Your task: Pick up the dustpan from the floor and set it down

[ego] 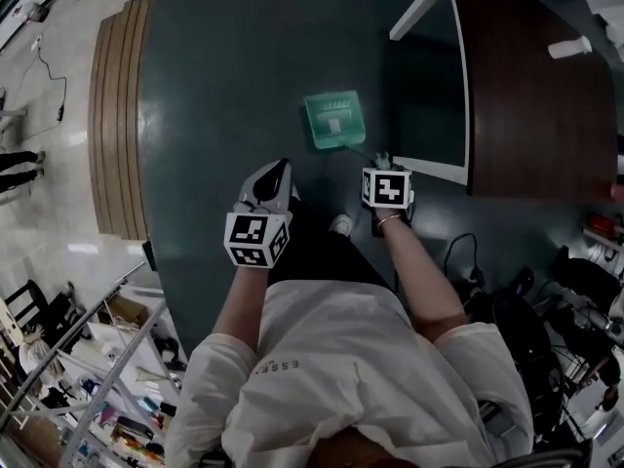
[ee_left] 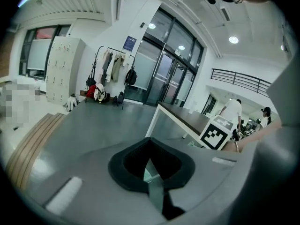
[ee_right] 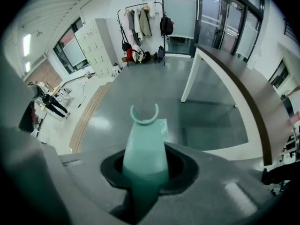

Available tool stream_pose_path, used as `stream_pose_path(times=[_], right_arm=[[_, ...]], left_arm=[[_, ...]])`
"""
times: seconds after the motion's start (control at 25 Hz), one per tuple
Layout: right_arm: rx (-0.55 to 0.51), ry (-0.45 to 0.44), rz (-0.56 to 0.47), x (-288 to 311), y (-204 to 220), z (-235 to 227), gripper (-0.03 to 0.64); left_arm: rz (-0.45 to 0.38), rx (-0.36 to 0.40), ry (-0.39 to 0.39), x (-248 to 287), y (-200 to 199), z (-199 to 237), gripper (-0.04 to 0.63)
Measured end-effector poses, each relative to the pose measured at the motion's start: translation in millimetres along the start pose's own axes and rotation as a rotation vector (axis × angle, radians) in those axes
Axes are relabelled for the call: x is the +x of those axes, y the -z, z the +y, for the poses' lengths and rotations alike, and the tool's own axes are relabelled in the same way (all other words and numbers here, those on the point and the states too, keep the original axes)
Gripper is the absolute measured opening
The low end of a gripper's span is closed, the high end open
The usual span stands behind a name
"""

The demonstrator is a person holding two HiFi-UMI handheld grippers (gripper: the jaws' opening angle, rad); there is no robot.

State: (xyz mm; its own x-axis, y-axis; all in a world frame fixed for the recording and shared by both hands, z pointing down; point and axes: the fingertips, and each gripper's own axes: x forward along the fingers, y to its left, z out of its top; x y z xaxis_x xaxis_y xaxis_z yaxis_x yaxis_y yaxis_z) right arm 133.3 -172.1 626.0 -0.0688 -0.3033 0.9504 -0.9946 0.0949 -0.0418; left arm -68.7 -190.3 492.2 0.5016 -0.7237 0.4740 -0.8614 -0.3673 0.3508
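Dustpan (ego: 334,120): green, lying out on the dark grey floor (ego: 224,86) ahead of me, just beside the near corner of the brown-topped table (ego: 526,86). Its handle (ego: 363,150) runs back into my right gripper (ego: 382,162). Those tongs are pinching the handle. My left gripper (ego: 274,175) hangs apart to the left, with its tongs pressed together on nothing.

Risks, biggest first:
- The table leg and edge stand close on the right. If I swing the pan that way, I judge it would knock the frame and twist in the grip.
- The pan is a broad tray on a long, smooth, tapering handle. With the hold this far back, its weight could turn the handle between the pads, so that the pan droops or slips out.
- From these pictures I cannot tell whether the pan rests flat on the floor or sits just above it. Letting go on a wrong guess would drop it.

The head view alone gives the layout: pan, table corner and both grippers together. The right gripper view alone shows the grip itself, with the handle filling the gap and its hooked end pointing away. The left gripper view adds only the empty tongs and the right gripper's marker cube (ee_left: 216,134).
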Motion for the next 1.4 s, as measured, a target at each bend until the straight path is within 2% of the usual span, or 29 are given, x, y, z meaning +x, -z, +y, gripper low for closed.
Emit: stream_pose_path(times=[0.24,0.56,0.8,1.0,1.04,1.08,1.12,1.28,1.4], right_arm=[[0.005,0.039,0.044,58.9,-2.3,9.1,0.071],[0.048,0.052,0.089,119.1,20.7,10.9,0.071],[0.115,0.040,0.071,135.0,24.0,16.0,0.072],[0.136,0.022,0.040,140.4,0.4,17.9,0.080],[0.131,0.010,0.032,141.8,-5.1,19.6,0.129],[0.126,-0.006,0.029,142.1,-7.8,22.9,0.216],[0.123,-0.020,0.030,140.5,-7.6,26.9,0.269],[0.102,-0.035,0.010,118.3,2.7,39.9,0.356],[0.123,-0.082,-0.016,112.9,10.1,46.7,0.415]], left_arm=[[-0.011,-0.050,-0.042,21.8,4.7,30.1,0.015],[0.039,-0.102,-0.079,37.9,37.3,54.4,0.015],[0.070,-0.113,-0.074,45.6,56.8,54.0,0.015],[0.084,-0.115,-0.064,64.3,46.7,54.8,0.015],[0.083,-0.113,-0.063,67.5,43.2,55.1,0.015],[0.081,-0.112,-0.062,68.2,40.4,55.1,0.015],[0.078,-0.112,-0.061,66.0,37.9,54.8,0.015],[0.063,-0.115,-0.048,45.1,27.6,49.0,0.015],[0.055,-0.103,-0.039,42.8,26.1,45.0,0.015]])
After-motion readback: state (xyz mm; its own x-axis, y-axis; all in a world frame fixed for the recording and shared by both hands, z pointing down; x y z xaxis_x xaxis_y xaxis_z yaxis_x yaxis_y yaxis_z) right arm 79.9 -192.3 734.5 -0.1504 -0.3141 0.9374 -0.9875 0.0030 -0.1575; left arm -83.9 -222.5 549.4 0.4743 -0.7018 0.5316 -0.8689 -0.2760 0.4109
